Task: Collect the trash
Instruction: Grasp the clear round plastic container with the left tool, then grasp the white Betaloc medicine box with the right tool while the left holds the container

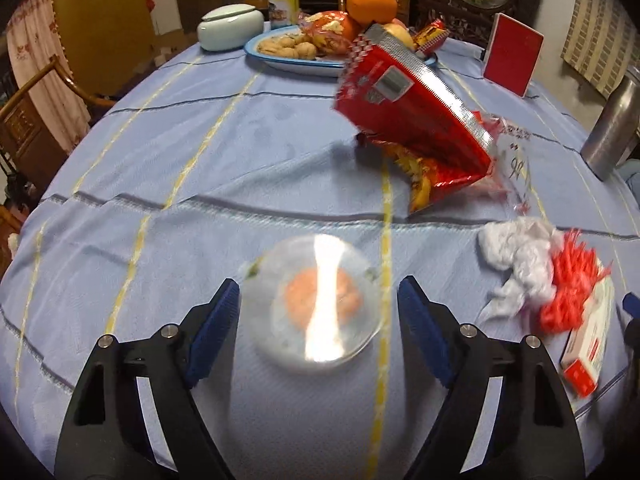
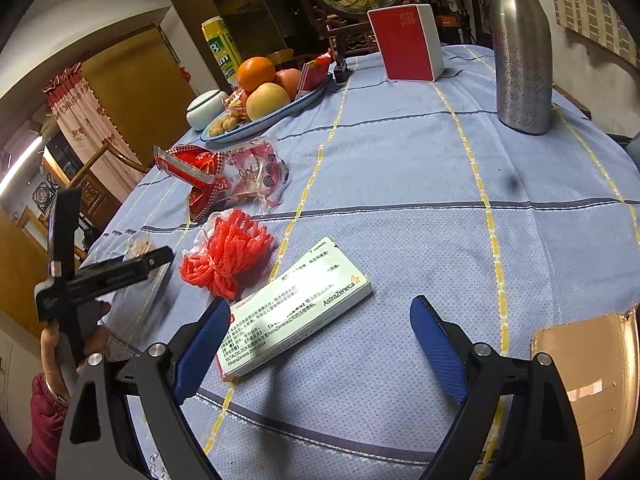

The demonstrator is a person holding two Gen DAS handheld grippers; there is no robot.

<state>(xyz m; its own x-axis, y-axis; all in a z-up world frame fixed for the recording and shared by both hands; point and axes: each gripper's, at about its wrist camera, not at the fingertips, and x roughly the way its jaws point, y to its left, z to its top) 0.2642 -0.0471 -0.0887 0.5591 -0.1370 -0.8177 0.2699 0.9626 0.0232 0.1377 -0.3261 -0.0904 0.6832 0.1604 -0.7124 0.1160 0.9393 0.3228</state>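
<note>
On the blue tablecloth lies a round clear plastic cup (image 1: 316, 312) with something orange inside. It sits between the fingers of my left gripper (image 1: 320, 314), which stands open around it with a small gap on the right side. To the right are a crumpled white tissue (image 1: 516, 256), a red mesh net (image 1: 568, 284) and a white and red medicine box (image 1: 588, 344). A red snack bag (image 1: 408, 108) lies over other wrappers further back. My right gripper (image 2: 320, 318) is open just above the medicine box (image 2: 296, 320), beside the red net (image 2: 228, 256).
A plate of fruit and walnuts (image 1: 296, 64) and a white lidded jar (image 1: 230, 26) stand at the back. A red box (image 2: 404, 42) and a steel flask (image 2: 520, 48) are far right. A cardboard box (image 2: 592, 380) sits at the near right edge. Wooden chairs (image 1: 36, 120) stand to the left.
</note>
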